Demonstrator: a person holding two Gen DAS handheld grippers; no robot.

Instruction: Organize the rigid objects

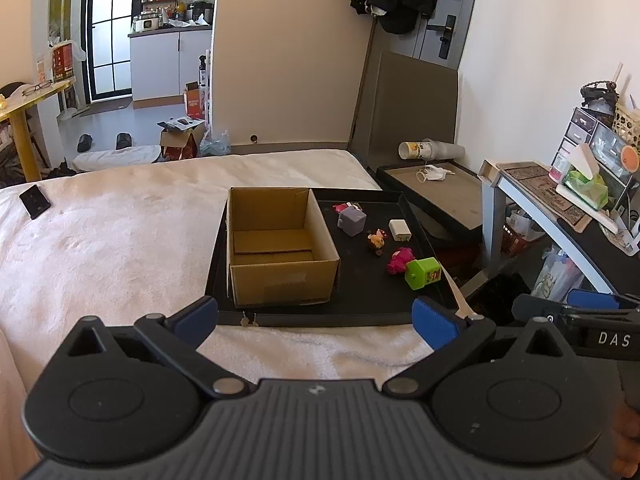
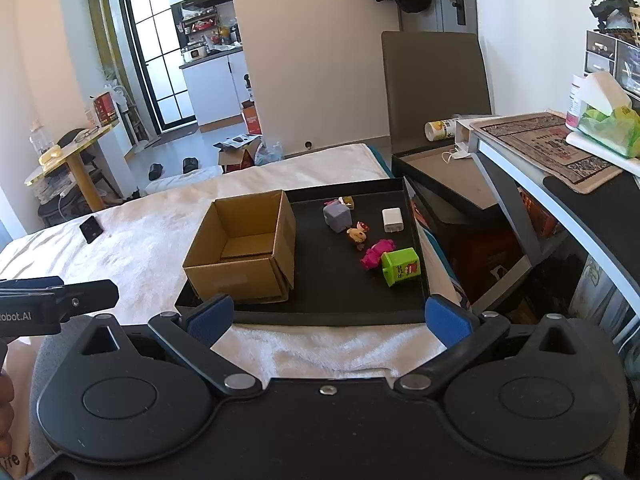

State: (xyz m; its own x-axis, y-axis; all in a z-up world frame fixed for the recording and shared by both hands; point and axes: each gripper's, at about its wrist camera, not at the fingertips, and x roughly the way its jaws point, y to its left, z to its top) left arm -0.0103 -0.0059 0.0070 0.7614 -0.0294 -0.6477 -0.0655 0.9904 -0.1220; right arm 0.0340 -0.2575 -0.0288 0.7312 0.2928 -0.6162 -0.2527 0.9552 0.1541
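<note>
Both your tools, left tool (image 1: pixel 316 322) and right tool (image 2: pixel 328 320), hang wide and empty short of the black tray (image 1: pixel 320 314) on the bed (image 1: pixel 120 240). Ahead and left sits one open cardboard box (image 1: pixel 280 240), empty, likely the bin. Ahead and right lie six small pieces, among them one green cube (image 1: pixel 423 273), one purple cube (image 1: pixel 351 221) and one white charger (image 1: pixel 400 230), spaced for single picks.

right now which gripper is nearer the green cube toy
Right, by a small margin. The right gripper is open just short of the tray, the green cube toy ahead to its right. The left gripper is open too, farther left.
</note>
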